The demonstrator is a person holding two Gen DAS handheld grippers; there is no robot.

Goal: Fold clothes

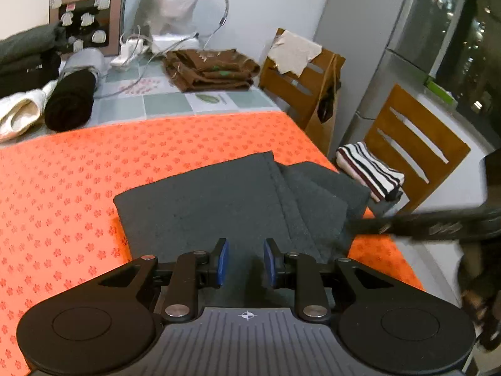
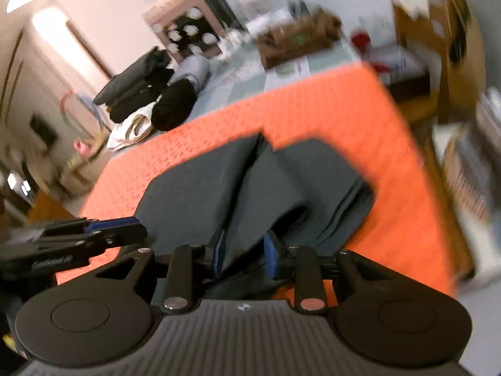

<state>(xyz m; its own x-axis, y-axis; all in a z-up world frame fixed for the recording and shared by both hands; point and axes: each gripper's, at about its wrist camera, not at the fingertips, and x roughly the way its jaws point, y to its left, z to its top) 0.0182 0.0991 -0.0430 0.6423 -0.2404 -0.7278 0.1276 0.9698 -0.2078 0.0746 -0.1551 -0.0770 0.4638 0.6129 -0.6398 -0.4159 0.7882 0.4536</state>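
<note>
A dark grey garment (image 1: 225, 197) lies folded on the orange patterned cloth (image 1: 78, 172) that covers the table. My left gripper (image 1: 245, 263) hovers over its near edge, jaws open, nothing between the blue pads. In the right wrist view the same garment (image 2: 200, 188) shows with a raised fold running into my right gripper (image 2: 243, 255), whose blue pads have grey fabric between them. The left gripper (image 2: 94, 232) shows at the left of that view; the right one (image 1: 432, 222) is a blurred dark bar at the right of the left wrist view.
Behind the orange cloth lie a brown folded garment (image 1: 209, 70), a black roll (image 1: 70, 100), white fabric (image 1: 18, 112) and a dark stack (image 1: 25, 59). Two wooden chairs (image 1: 416, 153) stand right of the table, one holding a striped garment (image 1: 369, 169).
</note>
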